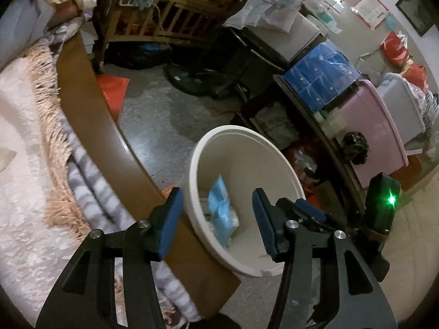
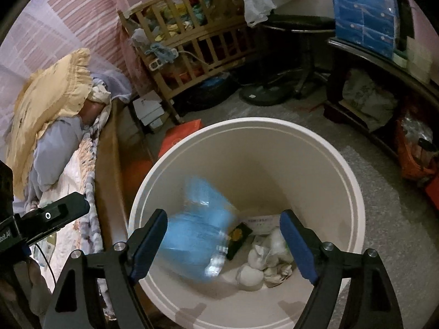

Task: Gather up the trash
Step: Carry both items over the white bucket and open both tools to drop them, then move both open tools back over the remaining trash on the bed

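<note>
A white round trash bin (image 1: 241, 131) stands on the floor beside the bed. My left gripper (image 1: 216, 194) hangs open above its near rim, with nothing pressed between its blue pads. Below it a blue plastic wrapper (image 1: 221, 213) shows blurred inside the bin. My right gripper (image 2: 223, 215) is also open, over the bin (image 2: 247, 122), with no object between its pads. In that view the blue wrapper (image 2: 197, 233) lies against the bin's left wall. Crumpled white tissues (image 2: 269, 257), a small dark packet (image 2: 238, 237) and a paper slip (image 2: 260, 223) rest on the bottom.
The bed's brown side board (image 1: 90, 115) runs close along the bin's left, with blankets and a yellow pillow (image 2: 46, 101). A wooden crib (image 2: 192, 35) and a fan base (image 2: 263, 93) stand behind. A low dark shelf (image 1: 315, 115) holding a pink tub (image 1: 373, 126) lines the right.
</note>
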Action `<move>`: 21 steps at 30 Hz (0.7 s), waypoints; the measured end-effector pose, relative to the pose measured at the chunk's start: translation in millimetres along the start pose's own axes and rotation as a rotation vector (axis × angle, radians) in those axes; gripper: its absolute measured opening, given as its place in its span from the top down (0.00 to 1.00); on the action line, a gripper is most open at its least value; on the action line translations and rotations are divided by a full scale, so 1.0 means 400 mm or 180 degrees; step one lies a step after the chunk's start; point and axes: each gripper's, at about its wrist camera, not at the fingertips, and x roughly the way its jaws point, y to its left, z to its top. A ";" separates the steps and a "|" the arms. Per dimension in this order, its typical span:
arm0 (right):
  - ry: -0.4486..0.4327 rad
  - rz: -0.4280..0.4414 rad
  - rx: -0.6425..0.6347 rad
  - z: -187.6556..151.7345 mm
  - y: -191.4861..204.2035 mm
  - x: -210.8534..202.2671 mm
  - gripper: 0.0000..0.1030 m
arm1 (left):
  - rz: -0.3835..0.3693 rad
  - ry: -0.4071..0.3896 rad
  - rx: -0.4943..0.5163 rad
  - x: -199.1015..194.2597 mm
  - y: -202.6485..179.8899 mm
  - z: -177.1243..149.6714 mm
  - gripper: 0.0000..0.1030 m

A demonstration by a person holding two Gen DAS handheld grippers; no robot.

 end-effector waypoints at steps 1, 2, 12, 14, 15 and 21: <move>0.0002 0.0011 -0.0005 -0.002 0.004 -0.001 0.20 | 0.0027 -0.0011 -0.0005 -0.009 0.006 -0.003 0.51; 0.0004 0.0024 -0.0020 -0.004 0.011 -0.002 0.20 | 0.0058 -0.0026 -0.0003 -0.015 0.011 -0.007 0.51; 0.0127 0.0153 -0.0256 -0.033 0.111 0.021 0.20 | 0.0692 -0.0243 0.0011 -0.109 0.090 -0.055 0.51; 0.0133 0.0183 -0.0317 -0.042 0.139 0.023 0.20 | 0.0790 -0.0259 -0.0030 -0.129 0.119 -0.067 0.51; 0.0137 0.0210 -0.0357 -0.047 0.158 0.023 0.20 | 0.0833 -0.0268 -0.0046 -0.138 0.131 -0.073 0.51; 0.0188 0.0357 -0.0562 -0.070 0.254 0.029 0.20 | 0.1073 -0.0345 -0.0147 -0.206 0.203 -0.105 0.51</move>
